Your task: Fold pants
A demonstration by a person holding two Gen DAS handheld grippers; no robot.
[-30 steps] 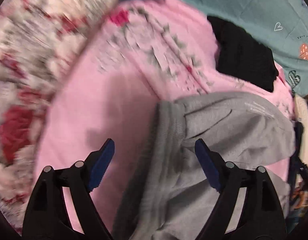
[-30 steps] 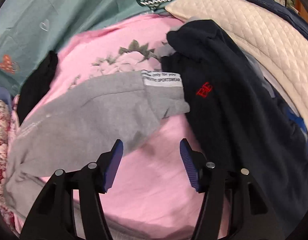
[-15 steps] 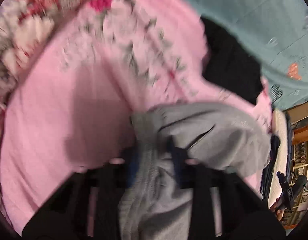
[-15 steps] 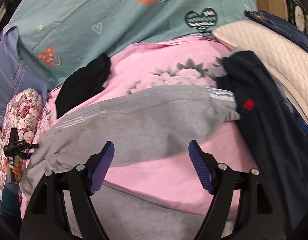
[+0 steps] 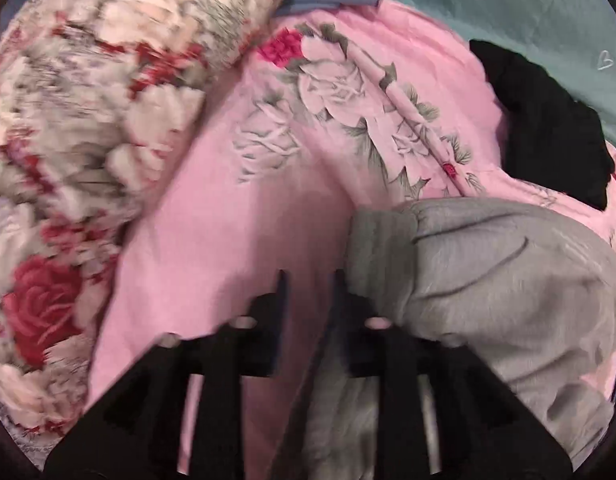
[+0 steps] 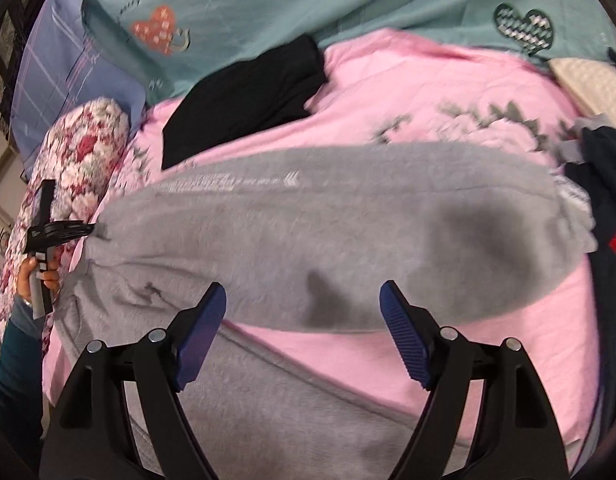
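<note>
Right gripper point(image 6: 302, 314): jaws spread wide and just been widening, nothing between the blue pads, poised above the grey pants point(image 6: 316, 232). Grey pants: spread on the pink floral bedsheet point(image 6: 408, 80), one leg running crosswise from the waistband at the left to the cuff at the right, the other leg lying nearer under the gripper, a strip of pink sheet showing between the two. Left gripper point(image 5: 310, 284): jaws part-way apart and just been opening; in its own blurred view only pink sheet shows between the tips, the right tip at the edge of the grey waistband; from the other view it sits at the waistband's left end, a hand point(image 6: 34, 278) in a teal sleeve on its handle. Red-and-white floral quilt point(image 5: 80, 120): bunched left of the sheet. Black garment point(image 6: 248, 96): folded, beyond the pants on the sheet's far edge. Navy garment point(image 6: 604, 208): beside the cuff, right. Teal heart-print cover point(image 6: 268, 4): farthest back.
</note>
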